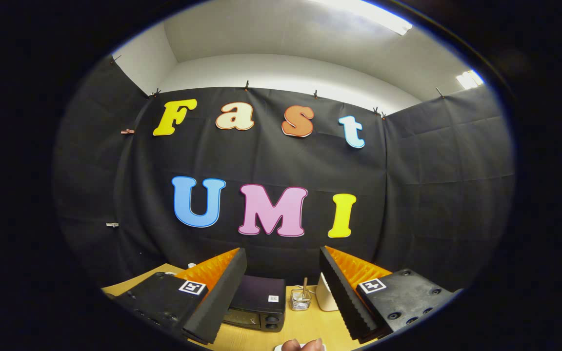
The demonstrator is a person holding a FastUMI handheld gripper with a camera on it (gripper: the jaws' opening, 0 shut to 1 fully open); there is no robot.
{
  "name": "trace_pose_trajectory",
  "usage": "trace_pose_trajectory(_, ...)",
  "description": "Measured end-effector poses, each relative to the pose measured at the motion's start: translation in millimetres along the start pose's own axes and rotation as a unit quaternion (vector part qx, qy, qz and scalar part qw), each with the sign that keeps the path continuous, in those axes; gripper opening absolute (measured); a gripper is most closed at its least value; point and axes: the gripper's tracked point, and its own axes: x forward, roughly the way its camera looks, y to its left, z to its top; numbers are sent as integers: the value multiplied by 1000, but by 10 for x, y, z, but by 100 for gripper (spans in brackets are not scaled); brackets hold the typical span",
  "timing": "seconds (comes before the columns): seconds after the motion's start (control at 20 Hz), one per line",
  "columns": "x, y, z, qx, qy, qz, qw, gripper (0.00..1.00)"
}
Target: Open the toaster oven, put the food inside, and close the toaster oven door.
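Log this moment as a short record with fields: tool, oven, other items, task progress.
tool: tool held high above the light wooden table, fingers spread wide, gripping nothing
oven: black box-shaped toaster oven on the table between and beyond the fingers; door looks closed
other items: small wire-mesh holder with sticks beside the oven; white rounded object next to it
task progress: oven not yet opened
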Motion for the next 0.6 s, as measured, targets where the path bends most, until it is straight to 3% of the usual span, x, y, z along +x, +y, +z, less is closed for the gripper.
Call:
trace_pose_trajectory(0.35, 239, 794, -503, 38, 37, 33, 998, 98)
trace_pose_trajectory(0.6, 437, 1301, -1135, 57, 99, 48, 992, 98)
